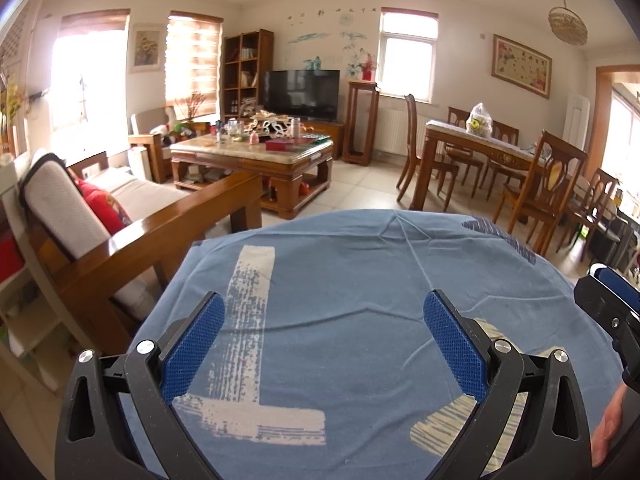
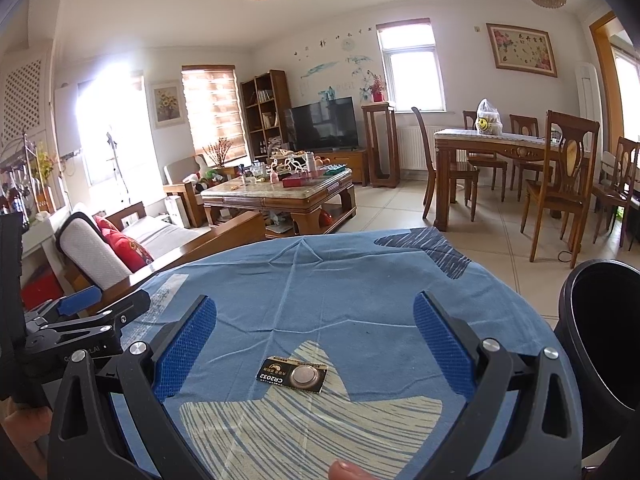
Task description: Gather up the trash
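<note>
On the wrinkly blue cloth (image 2: 340, 296), a flat battery card (image 2: 293, 374) lies between the right gripper's (image 2: 326, 344) spread, textured pads; left gripper (image 1: 324, 344) gapes too, holding nothing.

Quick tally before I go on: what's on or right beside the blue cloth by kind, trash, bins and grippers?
Battery pack (trash, lying on the blue cloth): 1
Black bin (at the cloth's right edge): 1
Grippers: 2, the left gripper and the right gripper, both open and empty
Total: 4
</note>
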{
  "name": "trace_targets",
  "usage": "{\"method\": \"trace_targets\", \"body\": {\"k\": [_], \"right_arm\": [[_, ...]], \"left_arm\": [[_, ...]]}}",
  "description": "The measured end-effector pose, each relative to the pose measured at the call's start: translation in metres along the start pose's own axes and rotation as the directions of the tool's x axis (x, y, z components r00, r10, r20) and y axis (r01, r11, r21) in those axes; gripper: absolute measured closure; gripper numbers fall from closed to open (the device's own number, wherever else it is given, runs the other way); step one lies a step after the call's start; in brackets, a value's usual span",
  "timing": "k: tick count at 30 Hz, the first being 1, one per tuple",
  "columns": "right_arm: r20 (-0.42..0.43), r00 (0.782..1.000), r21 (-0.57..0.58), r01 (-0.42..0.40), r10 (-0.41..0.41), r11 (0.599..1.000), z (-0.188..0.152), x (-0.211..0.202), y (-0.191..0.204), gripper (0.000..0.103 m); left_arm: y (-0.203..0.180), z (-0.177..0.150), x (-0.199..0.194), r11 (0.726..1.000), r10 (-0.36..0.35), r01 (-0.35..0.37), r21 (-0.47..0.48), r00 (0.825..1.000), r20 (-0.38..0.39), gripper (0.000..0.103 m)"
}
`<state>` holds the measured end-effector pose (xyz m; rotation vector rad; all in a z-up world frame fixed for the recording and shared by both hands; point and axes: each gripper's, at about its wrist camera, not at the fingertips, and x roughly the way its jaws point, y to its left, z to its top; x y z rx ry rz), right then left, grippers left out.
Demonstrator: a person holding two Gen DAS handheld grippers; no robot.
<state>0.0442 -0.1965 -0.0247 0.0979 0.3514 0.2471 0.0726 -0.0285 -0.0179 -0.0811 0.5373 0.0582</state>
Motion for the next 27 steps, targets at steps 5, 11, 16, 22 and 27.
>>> {"method": "trace_targets", "body": {"k": [5, 11, 16, 22, 27], "right_arm": [[0.000, 1.000, 0.000, -0.001, 0.001, 1.000, 0.0001, -0.0001, -0.0006, 0.005], [-0.001, 1.000, 0.000, -0.001, 0.001, 1.000, 0.0001, -0.0003, -0.0010, 0.005], [-0.001, 1.000, 0.000, 0.000, 0.000, 1.000, 0.0002, -0.0001, -0.0011, 0.005], [-0.001, 1.000, 0.000, -0.001, 0.001, 1.000, 0.0004, -0.0002, -0.0015, 0.005], [-0.001, 1.000, 0.001, -0.001, 0.001, 1.000, 0.0005, -0.0003, -0.0016, 0.005]], "left_arm": [[0.0005, 0.0002, 0.0001, 1.000, -0.001, 0.001, -0.001, 1.000, 0.000, 0.005], [0.0006, 0.0002, 0.0004, 1.000, -0.002, 0.002, -0.001, 1.000, -0.001, 0.005], [0.0011, -0.0004, -0.0010, 1.000, 0.004, -0.004, -0.005, 1.000, 0.006, 0.005], [0.0016, -0.0014, -0.0027, 0.999, -0.036, 0.036, -0.021, 0.999, 0.005, 0.005], [0.0008, -0.0018, -0.0022, 0.999, -0.036, 0.036, -0.024, 0.999, 0.003, 0.005]]}}
